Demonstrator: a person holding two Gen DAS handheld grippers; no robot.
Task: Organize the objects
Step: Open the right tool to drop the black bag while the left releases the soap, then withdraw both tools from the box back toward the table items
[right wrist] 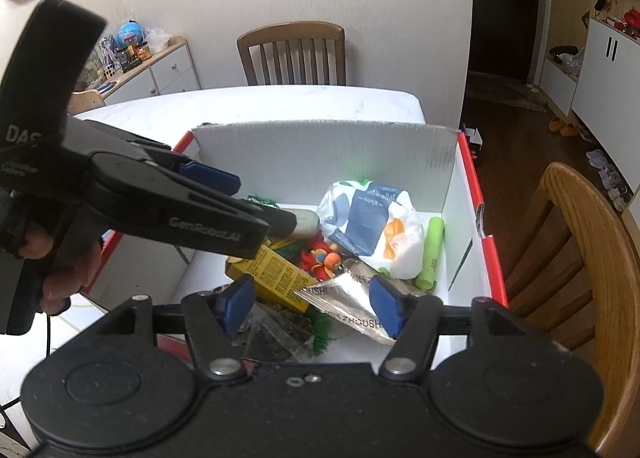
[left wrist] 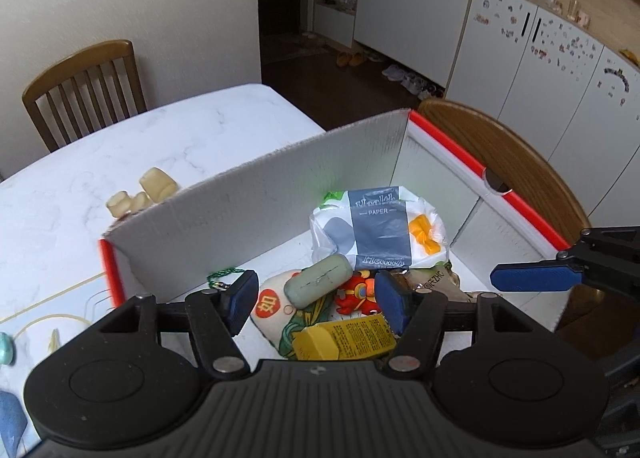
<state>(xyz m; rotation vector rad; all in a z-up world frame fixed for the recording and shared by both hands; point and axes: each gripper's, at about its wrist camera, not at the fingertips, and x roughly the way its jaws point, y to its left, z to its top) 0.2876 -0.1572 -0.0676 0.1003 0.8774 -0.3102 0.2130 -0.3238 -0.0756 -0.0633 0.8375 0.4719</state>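
Note:
A white cardboard box with red edges [left wrist: 260,202] [right wrist: 320,150] stands on the marble table. Inside lie a tissue pack [left wrist: 380,226] [right wrist: 376,226], a grey-green oval bar [left wrist: 318,285], a yellow carton [left wrist: 346,340] [right wrist: 276,272], a red toy [left wrist: 354,296] [right wrist: 320,258], a printed pouch [left wrist: 276,308], a silver foil packet [right wrist: 348,298] and a green tube [right wrist: 432,254]. My left gripper [left wrist: 316,304] is open and empty above the box contents. My right gripper [right wrist: 310,308] is open and empty over the box's near end; one of its fingers [left wrist: 536,278] shows in the left wrist view.
Yellowish translucent cups [left wrist: 144,192] lie on the table [left wrist: 120,162] behind the box. Wooden chairs stand at the far side [left wrist: 84,90] [right wrist: 294,54] and to the right [right wrist: 580,258]. A teal object [left wrist: 6,346] lies at the left edge.

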